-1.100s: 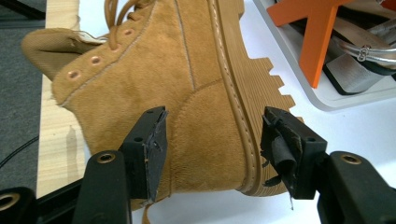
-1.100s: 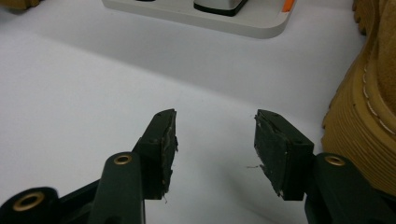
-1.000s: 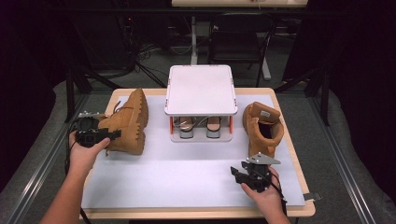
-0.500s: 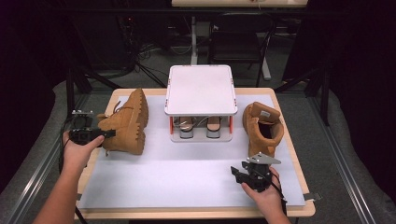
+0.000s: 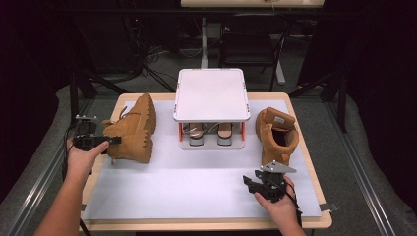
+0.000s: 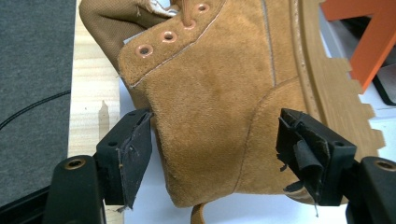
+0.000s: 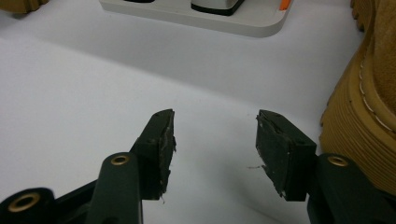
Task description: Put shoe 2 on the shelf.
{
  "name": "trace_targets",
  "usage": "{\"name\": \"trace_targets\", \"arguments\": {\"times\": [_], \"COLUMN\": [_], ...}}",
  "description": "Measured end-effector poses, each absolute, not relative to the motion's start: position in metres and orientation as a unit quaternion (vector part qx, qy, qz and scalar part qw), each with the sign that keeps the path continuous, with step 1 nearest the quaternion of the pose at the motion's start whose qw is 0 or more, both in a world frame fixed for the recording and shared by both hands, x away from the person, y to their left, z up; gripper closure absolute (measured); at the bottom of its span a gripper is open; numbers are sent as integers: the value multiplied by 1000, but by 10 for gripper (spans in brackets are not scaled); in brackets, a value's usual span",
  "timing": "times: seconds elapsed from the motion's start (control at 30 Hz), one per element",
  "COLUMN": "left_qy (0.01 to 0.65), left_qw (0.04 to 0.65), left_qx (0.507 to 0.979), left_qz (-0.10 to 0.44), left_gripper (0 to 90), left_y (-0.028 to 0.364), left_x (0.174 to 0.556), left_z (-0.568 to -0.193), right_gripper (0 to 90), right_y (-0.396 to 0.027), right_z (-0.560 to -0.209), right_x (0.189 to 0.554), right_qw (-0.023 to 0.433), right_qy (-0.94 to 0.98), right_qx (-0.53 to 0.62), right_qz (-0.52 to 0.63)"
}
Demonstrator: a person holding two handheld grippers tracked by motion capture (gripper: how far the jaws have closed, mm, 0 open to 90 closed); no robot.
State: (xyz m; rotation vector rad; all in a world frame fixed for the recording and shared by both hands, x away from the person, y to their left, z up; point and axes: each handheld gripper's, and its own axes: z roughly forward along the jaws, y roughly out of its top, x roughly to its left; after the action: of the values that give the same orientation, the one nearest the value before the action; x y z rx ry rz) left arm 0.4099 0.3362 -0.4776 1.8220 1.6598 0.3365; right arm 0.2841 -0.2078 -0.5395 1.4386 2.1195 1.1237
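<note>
Black right claw point(image 5: 256, 183) hovers near counter's front edge, jaws apart w/ nothing btwn them, over white mat point(image 5: 196, 187). Right boot point(image 5: 276, 135) stands just beyond it, sole toward claw. Left claw point(image 5: 110, 141) at counter's point(image 5: 314, 221) left edge; jaws have just been opening and now stand wide, pads clear of the tan suede left boot point(image 5: 133, 130), which lies on its side w/ ankle part btwn them. Farther back, centre: white-topped rack point(image 5: 210, 94) w/ shoes beneath.
</note>
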Motion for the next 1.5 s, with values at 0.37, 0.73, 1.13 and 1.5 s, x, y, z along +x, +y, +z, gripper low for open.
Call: {"name": "trace_targets", "arguments": {"times": [0.37,0.73,1.13,1.5], "left_qy": [637,637,633,632], "left_qw": [324,331,322,322], "left_qx": [692,692,698,699], "left_qz": [100,78,89,94], "left_gripper": [253,291,423,505], "left_y": [337,340,337,328], "left_x": [417,419,417,417], "left_z": [-486,-486,-474,-459], "right_gripper": [466,462,462,462], "right_y": [-206,-205,-206,-206], "right_z": [-541,-543,-543,-543], "right_x": [284,285,285,285], "right_qw": [164,161,162,162], "right_qy": [750,750,750,750], "right_qx": [504,506,505,505], "right_qz": [395,395,395,396]}}
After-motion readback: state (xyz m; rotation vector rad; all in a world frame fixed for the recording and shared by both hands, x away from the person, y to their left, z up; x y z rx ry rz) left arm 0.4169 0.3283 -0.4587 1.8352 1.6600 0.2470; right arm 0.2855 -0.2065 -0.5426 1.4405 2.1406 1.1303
